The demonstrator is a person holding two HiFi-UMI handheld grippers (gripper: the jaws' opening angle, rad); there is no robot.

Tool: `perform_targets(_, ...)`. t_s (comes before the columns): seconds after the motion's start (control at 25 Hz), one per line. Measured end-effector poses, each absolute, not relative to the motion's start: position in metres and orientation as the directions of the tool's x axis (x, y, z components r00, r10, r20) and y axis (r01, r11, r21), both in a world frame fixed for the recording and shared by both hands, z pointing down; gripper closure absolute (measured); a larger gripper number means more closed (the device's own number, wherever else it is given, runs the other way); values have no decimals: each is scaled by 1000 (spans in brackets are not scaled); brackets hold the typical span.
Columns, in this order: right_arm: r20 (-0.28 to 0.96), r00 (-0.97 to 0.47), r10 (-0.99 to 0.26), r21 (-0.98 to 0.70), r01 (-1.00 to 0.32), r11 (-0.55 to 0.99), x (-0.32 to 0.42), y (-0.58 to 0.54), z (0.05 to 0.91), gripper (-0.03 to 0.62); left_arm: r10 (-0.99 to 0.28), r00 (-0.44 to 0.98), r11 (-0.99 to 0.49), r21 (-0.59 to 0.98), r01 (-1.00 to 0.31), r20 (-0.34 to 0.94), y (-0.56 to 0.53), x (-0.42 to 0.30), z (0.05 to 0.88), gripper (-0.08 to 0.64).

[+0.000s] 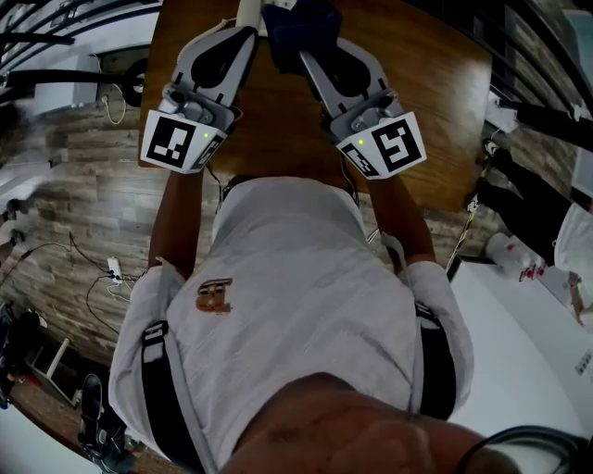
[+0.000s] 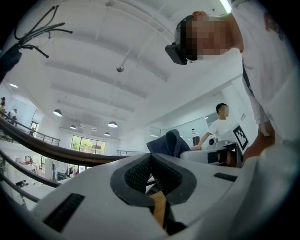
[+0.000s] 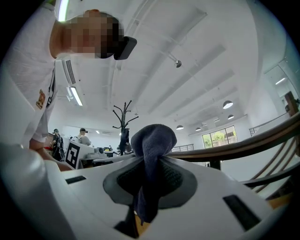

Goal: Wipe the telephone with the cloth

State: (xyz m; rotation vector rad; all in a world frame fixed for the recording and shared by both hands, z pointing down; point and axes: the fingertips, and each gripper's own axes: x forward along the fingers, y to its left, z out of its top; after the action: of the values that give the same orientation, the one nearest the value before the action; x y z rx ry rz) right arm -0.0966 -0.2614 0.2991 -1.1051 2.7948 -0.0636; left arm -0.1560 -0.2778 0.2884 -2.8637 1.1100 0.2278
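Observation:
A dark blue cloth (image 1: 298, 30) is bunched between the jaws of my right gripper (image 1: 295, 44), near the top edge of the head view. In the right gripper view the cloth (image 3: 153, 143) bulges above the closed pads of the right gripper (image 3: 150, 161) and hangs down between them. My left gripper (image 1: 246, 11) is beside it on the left, with its jaws pressed together and nothing in them. Both grippers point up toward the ceiling. From the left gripper (image 2: 151, 158) the cloth (image 2: 169, 142) shows close by on the right. No telephone appears in any view.
The brown wooden table (image 1: 435, 111) lies beyond the grippers, above the person's white shirt (image 1: 306, 305). A white surface (image 1: 519, 361) is at the lower right, with a bottle (image 1: 510, 252) near it. Cables (image 1: 102, 278) lie on the wooden floor at left. A person (image 2: 220, 123) stands far back.

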Motion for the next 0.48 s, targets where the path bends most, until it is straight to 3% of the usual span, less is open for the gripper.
perform_targets(0.48, -103, -716, -690, -66, -688, 723, -98, -254, 304, 514, -677, 719, -730, 11, -684, -158, -278, -164, 291, 541)
